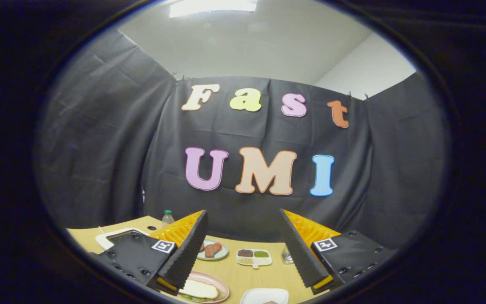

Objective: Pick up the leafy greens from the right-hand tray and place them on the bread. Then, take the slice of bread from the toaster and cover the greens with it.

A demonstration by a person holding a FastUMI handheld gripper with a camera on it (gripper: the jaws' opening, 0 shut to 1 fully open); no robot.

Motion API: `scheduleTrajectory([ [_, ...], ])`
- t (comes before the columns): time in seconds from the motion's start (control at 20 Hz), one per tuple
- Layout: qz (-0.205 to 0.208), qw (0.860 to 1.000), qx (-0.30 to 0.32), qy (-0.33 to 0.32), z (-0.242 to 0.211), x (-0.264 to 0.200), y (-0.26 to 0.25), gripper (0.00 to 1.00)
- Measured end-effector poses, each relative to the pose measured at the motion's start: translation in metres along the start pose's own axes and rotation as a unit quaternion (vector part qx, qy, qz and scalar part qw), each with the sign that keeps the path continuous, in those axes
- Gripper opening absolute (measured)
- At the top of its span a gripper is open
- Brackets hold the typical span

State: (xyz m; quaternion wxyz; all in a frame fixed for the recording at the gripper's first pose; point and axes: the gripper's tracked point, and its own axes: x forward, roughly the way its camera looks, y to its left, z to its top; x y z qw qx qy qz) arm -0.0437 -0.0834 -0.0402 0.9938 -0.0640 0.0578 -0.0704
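My gripper (pixel 243 223) is open, its fingers spread wide with nothing between them, held above the wooden table (pixel 243 276) and facing the booth's back wall. Below the left finger (pixel 188 253) lies a pink plate (pixel 222 288) carrying a pale slice of bread (pixel 201 289). A strip of leafy green (pixel 192 298) shows under the bread's near edge. A white tray (pixel 264 295) sits just right of the plate, low between the fingers; its contents are mostly cut off.
Beyond the fingers a pale green plate (pixel 222 253) holds brown meat pieces, and a small divided dish (pixel 254 257) holds dark and green fillings. A clear glass item (pixel 286 255) stands by the right finger. A bottle (pixel 167 216) and a white tray (pixel 110 237) sit at the far left.
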Motion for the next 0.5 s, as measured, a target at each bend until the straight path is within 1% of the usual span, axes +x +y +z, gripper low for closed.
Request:
scheduleTrajectory([
  [0.5,-0.003,1.0,0.008,-0.01,0.0082,0.0001,0.0033,1.0],
])
